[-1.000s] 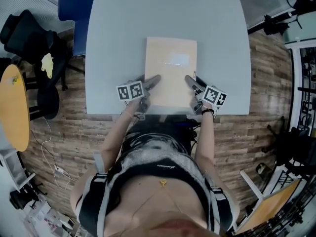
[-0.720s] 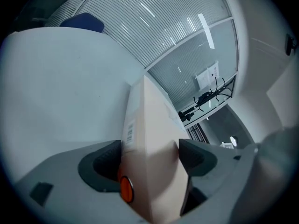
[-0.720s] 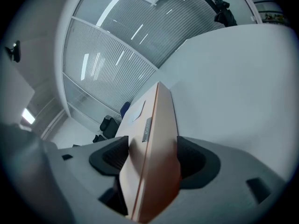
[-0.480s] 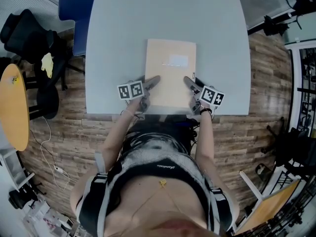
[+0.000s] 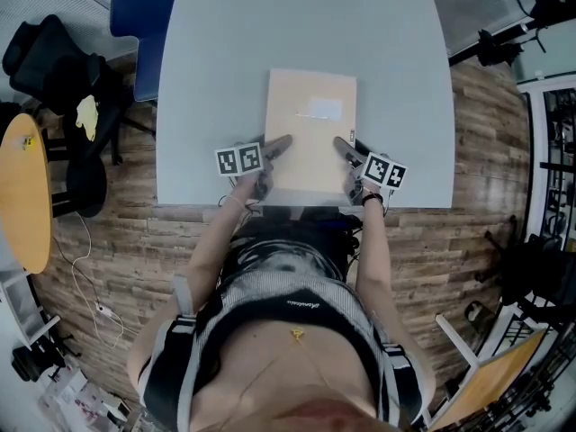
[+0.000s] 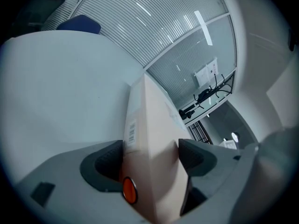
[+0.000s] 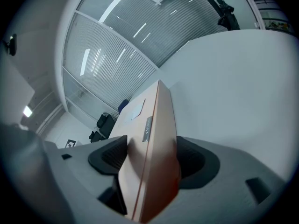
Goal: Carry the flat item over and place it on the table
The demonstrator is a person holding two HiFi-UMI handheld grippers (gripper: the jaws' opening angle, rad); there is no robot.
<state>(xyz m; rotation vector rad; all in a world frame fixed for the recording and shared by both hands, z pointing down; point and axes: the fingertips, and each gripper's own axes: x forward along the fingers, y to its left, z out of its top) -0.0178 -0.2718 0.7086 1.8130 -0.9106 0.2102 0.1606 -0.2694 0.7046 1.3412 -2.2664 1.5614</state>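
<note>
A flat tan cardboard box (image 5: 310, 129) with a white label lies over the near middle of the grey table (image 5: 207, 79). My left gripper (image 5: 277, 144) is shut on its near left edge, and my right gripper (image 5: 345, 146) is shut on its near right edge. In the left gripper view the flat box (image 6: 149, 139) runs between both jaws, an orange dot showing at its near edge. Seen from the right gripper view, the flat box (image 7: 152, 143) stands edge-on between the dark pads. Whether its underside touches the table I cannot tell.
A blue chair (image 5: 139, 21) stands at the table's far left corner. Black chairs (image 5: 63, 70) and a round yellow table (image 5: 22, 192) are on the wooden floor at left. Stands and frames (image 5: 540, 241) crowd the right side.
The box and both grippers have shifted very slightly away from the person over the table. Both grips are unchanged.
</note>
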